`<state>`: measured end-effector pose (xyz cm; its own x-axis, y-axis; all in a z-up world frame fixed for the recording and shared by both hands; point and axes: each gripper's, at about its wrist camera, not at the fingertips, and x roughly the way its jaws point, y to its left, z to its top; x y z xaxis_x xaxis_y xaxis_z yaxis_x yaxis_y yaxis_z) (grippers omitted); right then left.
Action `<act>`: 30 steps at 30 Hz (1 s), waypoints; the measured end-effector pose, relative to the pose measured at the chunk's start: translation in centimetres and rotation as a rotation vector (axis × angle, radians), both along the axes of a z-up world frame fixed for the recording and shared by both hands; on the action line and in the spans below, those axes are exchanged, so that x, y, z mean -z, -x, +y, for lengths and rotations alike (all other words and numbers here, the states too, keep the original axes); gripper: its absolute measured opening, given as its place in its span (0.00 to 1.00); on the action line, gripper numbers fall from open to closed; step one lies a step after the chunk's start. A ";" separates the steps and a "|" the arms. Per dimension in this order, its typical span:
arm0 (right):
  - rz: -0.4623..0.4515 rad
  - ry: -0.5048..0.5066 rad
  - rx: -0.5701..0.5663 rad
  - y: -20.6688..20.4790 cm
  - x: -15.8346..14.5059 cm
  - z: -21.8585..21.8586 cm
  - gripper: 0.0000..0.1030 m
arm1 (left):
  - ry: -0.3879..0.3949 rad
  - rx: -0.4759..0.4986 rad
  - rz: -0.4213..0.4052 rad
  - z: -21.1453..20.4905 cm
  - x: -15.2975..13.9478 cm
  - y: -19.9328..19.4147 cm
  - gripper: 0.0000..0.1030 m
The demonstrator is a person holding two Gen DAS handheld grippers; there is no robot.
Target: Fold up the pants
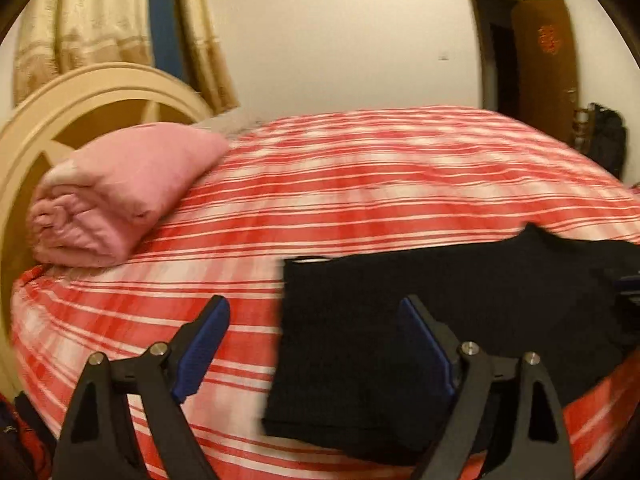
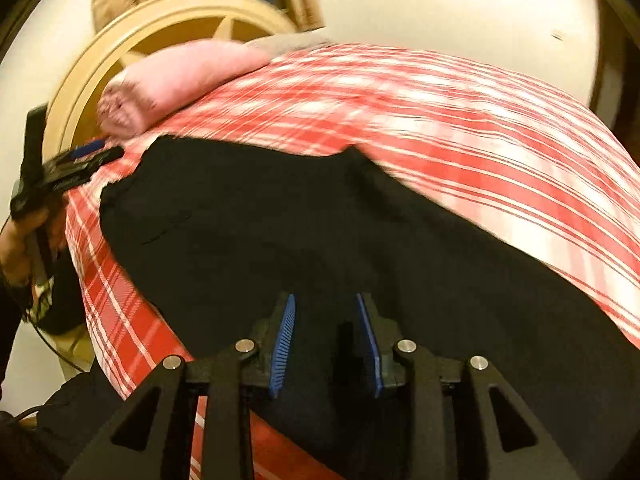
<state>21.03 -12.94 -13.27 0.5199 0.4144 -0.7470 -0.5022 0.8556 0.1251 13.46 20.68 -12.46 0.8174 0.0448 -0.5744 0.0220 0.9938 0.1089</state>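
Your left hand-held gripper (image 1: 312,344) and right hand-held gripper (image 2: 326,340) both sit unclenched over black pants (image 1: 440,320) on the red plaid bed (image 1: 360,184), pink quilt (image 1: 120,196) by the headboard (image 1: 80,92).

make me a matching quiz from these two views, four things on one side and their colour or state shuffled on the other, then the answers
Things:
1. pants
2. folded quilt
3. bed sheet
4. left gripper

Colour or state:
A. red and white plaid, spread over the bed
B. jaws wide open, blue pads, holding nothing
C. black, lying flat near the bed's front edge
D. pink, bundled by the headboard

Pairs: 1-C, 2-D, 3-A, 4-B
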 end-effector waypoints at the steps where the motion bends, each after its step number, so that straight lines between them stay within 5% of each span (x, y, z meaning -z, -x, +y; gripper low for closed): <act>1: -0.007 0.006 0.022 0.1 -0.2 -1.1 0.32 | 0.008 0.032 0.012 -0.9 0.0 0.0 0.87; 7: 0.045 0.053 0.334 -1.5 0.3 -12.8 0.32 | -0.061 0.194 0.067 -7.7 1.4 -1.0 0.87; 11: 0.122 -0.002 0.561 -3.5 2.3 -20.8 0.33 | -0.082 0.208 0.191 -9.6 4.2 -3.5 0.87; 13: 0.130 -0.094 0.551 -4.0 2.6 -22.9 0.32 | -0.105 0.187 0.220 -10.2 5.2 -3.9 0.87; 20: 0.063 -0.107 0.548 -2.8 -0.2 -25.2 0.33 | -0.087 0.226 0.178 -13.0 2.5 -2.7 0.91; 30: 0.057 -0.084 0.881 2.5 -1.4 -41.5 0.35 | -0.044 0.471 0.181 -23.4 2.4 -2.2 0.91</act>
